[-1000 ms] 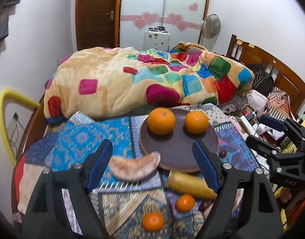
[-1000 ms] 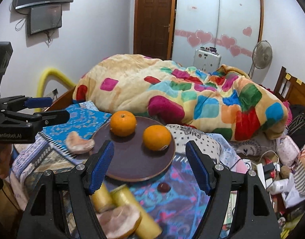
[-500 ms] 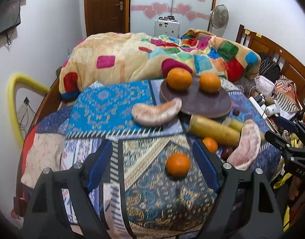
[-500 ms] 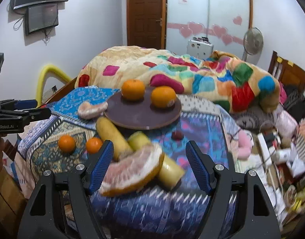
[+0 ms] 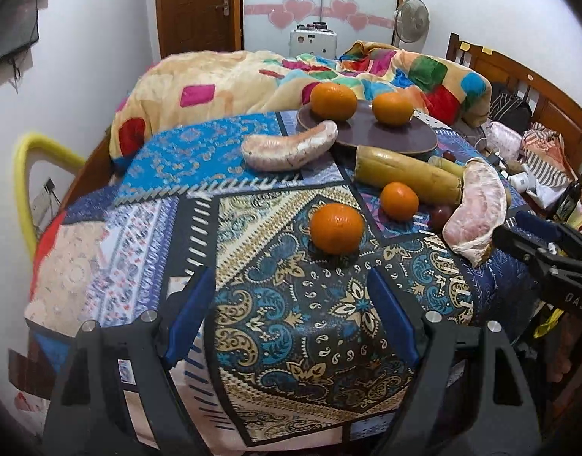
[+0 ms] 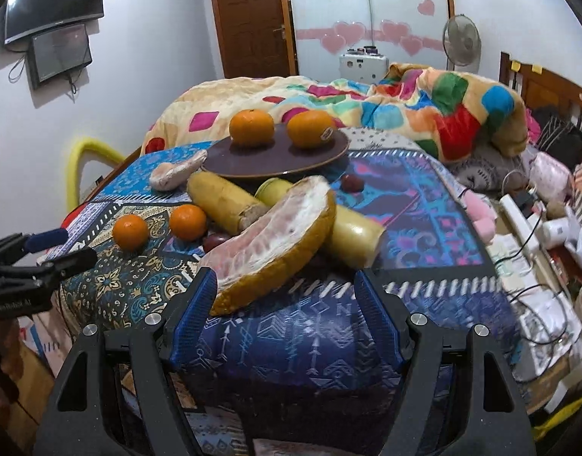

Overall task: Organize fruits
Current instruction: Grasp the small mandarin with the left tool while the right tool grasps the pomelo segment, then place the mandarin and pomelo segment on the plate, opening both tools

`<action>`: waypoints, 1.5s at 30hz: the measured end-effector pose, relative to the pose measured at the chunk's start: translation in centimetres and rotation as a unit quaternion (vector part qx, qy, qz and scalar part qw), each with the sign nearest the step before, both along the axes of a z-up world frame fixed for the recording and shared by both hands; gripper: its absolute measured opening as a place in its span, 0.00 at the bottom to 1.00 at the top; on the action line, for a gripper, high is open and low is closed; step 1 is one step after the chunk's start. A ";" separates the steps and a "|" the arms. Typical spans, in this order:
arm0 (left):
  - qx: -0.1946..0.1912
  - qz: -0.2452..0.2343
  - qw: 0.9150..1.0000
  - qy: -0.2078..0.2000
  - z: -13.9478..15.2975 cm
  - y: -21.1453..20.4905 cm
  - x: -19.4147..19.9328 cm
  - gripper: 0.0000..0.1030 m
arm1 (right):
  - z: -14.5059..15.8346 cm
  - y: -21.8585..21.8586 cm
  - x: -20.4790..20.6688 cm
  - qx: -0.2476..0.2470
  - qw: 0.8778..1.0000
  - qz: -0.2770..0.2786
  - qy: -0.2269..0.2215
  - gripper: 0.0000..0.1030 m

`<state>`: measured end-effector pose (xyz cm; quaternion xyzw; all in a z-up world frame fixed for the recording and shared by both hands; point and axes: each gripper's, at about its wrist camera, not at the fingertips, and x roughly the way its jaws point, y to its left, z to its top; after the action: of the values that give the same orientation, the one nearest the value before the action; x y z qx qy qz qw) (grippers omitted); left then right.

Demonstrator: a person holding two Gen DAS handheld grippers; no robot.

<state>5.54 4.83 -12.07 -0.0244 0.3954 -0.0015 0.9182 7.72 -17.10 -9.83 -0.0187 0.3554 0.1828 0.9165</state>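
Both grippers, left (image 5: 291,319) and right (image 6: 283,319), hover released at lower frame. Nearest loose round orange tangerine (image 5: 336,228) likely goes next to the dark round plate (image 5: 389,138); a centred, gentle squeeze would suit.

White letters "DAS" legible on the black body of the right tool (image 5: 534,243); faint print resembling "GenRobot.AI" on the left tool (image 6: 59,249); sticker on one orange (image 6: 311,129) unreadable.

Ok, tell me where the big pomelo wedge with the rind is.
Right wrist view: the pomelo wedge lies just ahead of the right tongs, leaning on the yellow cylinder.
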 end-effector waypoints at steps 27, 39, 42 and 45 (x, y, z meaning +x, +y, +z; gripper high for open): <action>-0.028 -0.047 0.998 0.005 -1.4 -1.5 4.5 0.52 | 1.8 1.1 1.8 0.014 0.999 0.022 -0.023 0.33; -0.022 -0.049 0.999 -0.002 -0.8 -1.7 4.6 0.35 | 3.6 0.7 1.9 0.004 0.998 0.026 -0.050 0.22; -0.022 -0.050 0.998 -0.008 -0.2 -1.7 4.4 0.35 | 4.2 0.4 1.9 0.002 0.998 0.026 -0.054 0.21; -0.018 -0.052 0.998 -0.012 0.7 -1.8 4.6 0.35 | 4.6 0.1 2.2 -0.001 0.998 0.027 -0.057 0.21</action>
<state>10.17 3.01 -11.34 -0.0206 0.3852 -0.0570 0.9208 9.88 -17.00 -5.24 -0.0394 0.3024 0.2059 0.9298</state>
